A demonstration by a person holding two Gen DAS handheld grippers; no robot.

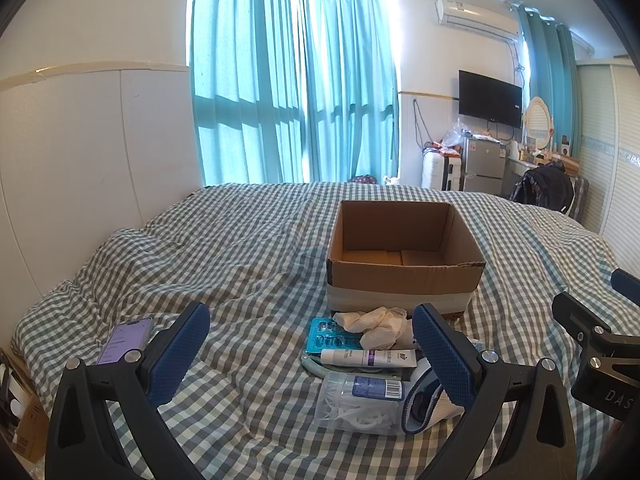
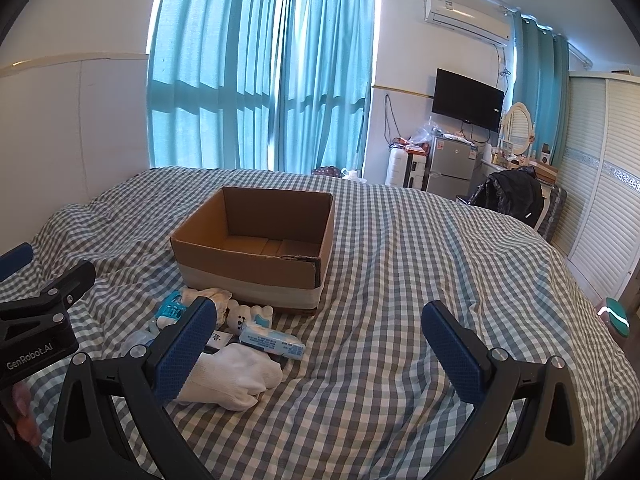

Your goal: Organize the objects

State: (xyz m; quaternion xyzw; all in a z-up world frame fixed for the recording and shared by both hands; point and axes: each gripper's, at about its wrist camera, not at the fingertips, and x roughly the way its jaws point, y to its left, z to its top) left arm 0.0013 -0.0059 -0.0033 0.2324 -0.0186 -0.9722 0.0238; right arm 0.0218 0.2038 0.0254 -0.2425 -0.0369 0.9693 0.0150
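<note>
Both my left gripper (image 1: pixel 312 354) and right gripper (image 2: pixel 316 346) gape wide, holding nothing. The clutter (image 1: pixel 360 360) lies mid-bed against the empty cardboard box (image 1: pixel 404 276). On the soft bedspread (image 2: pixel 400 280), I judge the slick tube (image 1: pixel 368 358) may squirt free.

We see the left gripper (image 1: pixel 312 354) at the bottom of the frame, fingers (image 1: pixel 178 354) spread wide with nothing between them. Beyond it on the checked bed (image 1: pixel 240 248), a small pile (image 1: pixel 360 364) of tubes and tissue lies just before the open cardboard box (image 1: pixel 404 256); a phone (image 1: pixel 126 338) lies lower left.
</note>
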